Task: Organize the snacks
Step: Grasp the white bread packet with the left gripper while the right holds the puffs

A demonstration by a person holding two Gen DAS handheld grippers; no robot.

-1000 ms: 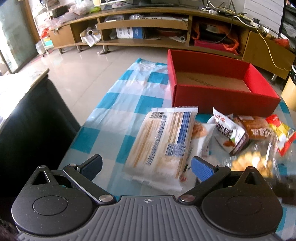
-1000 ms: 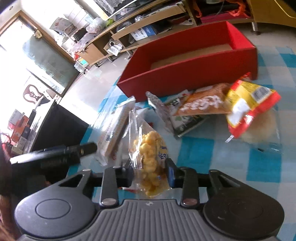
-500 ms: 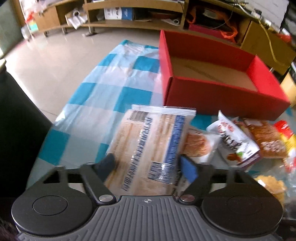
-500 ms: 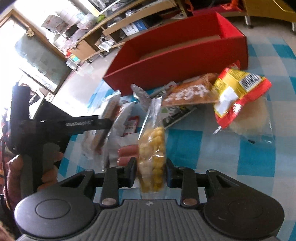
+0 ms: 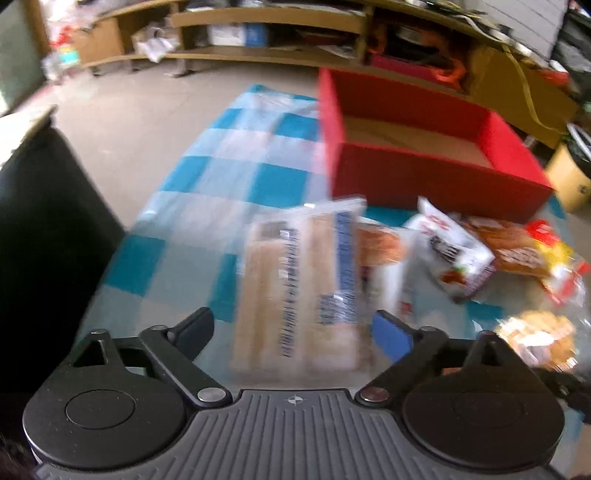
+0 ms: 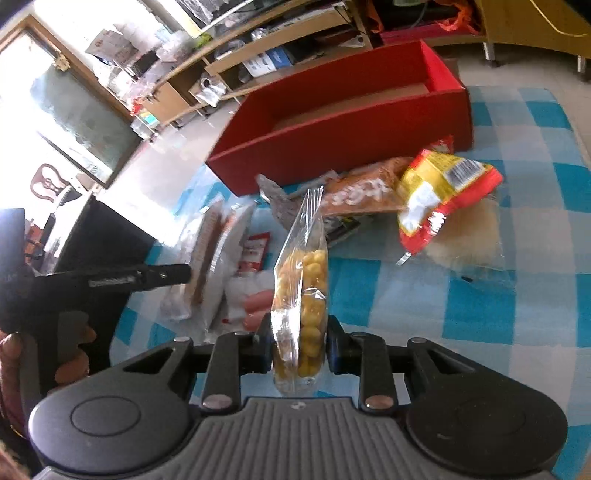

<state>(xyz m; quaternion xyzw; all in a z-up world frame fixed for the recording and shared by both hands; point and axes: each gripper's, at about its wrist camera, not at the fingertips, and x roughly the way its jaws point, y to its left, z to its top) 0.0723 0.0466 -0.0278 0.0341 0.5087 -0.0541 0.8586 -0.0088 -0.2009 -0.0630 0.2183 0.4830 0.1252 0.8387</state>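
My right gripper (image 6: 297,349) is shut on a clear bag of yellow puffs (image 6: 303,291) and holds it upright above the checked cloth. My left gripper (image 5: 293,330) is open, its fingers on either side of the near end of a long wafer pack (image 5: 299,291); it also shows from the side in the right wrist view (image 6: 162,275). An open red box (image 5: 424,147) (image 6: 347,122) stands behind the snacks. A white pouch (image 5: 450,254), a brown bag (image 6: 362,192) and a yellow-red bag (image 6: 439,192) lie before the box.
A blue-and-white checked cloth (image 6: 509,295) covers the table. Sausages (image 6: 255,306) lie near the wafer pack. A clear bag of pale noodles (image 6: 469,243) lies under the yellow-red bag. A black cabinet (image 5: 40,229) stands left of the table, and shelving (image 5: 266,33) lines the far wall.
My right gripper has lifted the puff bag off the cloth and turned it upright. My left gripper has moved in over the wafer pack, its fingers now straddling the near end.
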